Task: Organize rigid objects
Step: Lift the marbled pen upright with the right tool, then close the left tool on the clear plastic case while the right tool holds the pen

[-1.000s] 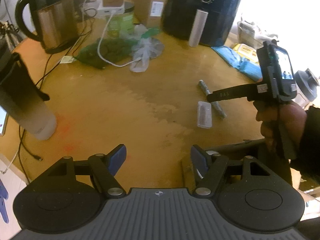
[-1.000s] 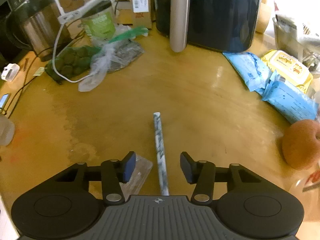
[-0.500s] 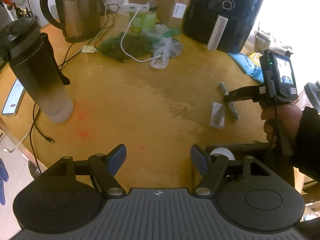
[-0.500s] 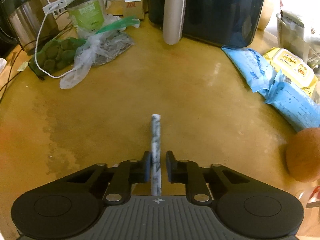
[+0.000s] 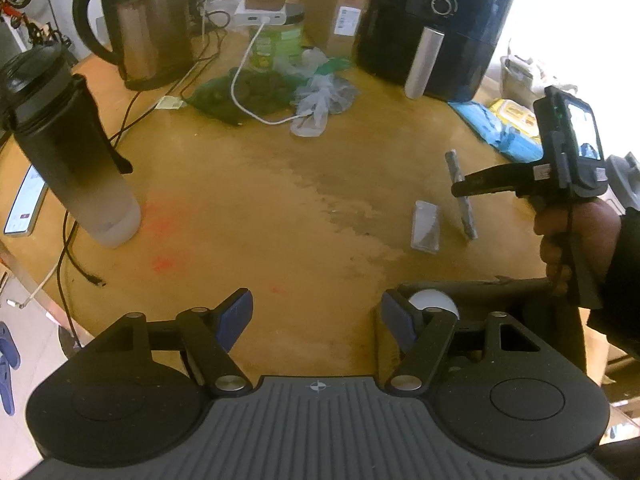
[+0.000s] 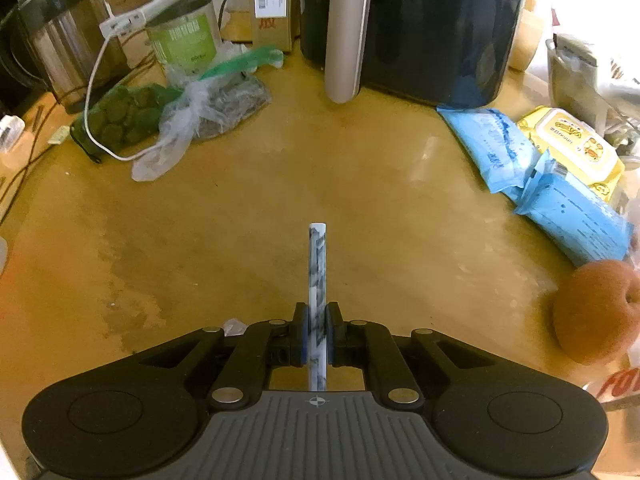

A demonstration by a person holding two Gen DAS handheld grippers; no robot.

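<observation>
Grip is made: my right gripper [image 6: 317, 330] has its jaws closed tight on the near part of the marbled stick [image 6: 317, 280], which runs straight out ahead of them over the bare middle of the desk [image 6: 280, 208], toward the right edge. They have just been closing, with the stick between them. I judge the pickup step nearly done; the next move calls for a clean lift, keeping the stick level so its long free end does not swing, then carrying it to wherever the rigid things are being gathered. Possibly that is the dark box [image 5: 480, 292] at the near edge with a white ball [image 5: 434, 302] inside, though I cannot tell. My left gripper [image 5: 316, 316] hangs over the near edge, jaws wide with nothing between them. Its view gives what the right one cannot: the side of the grasp, where the stick's near end seems to touch the desk while the far end tilts up, and a clear case [image 5: 426, 226] lying just beside it, next in line I would guess. The right view alone shows the pads pressing both sides of the stick, plus a fruit [image 6: 596, 312] and blue packets [image 6: 560, 196] along the right edge.
</observation>
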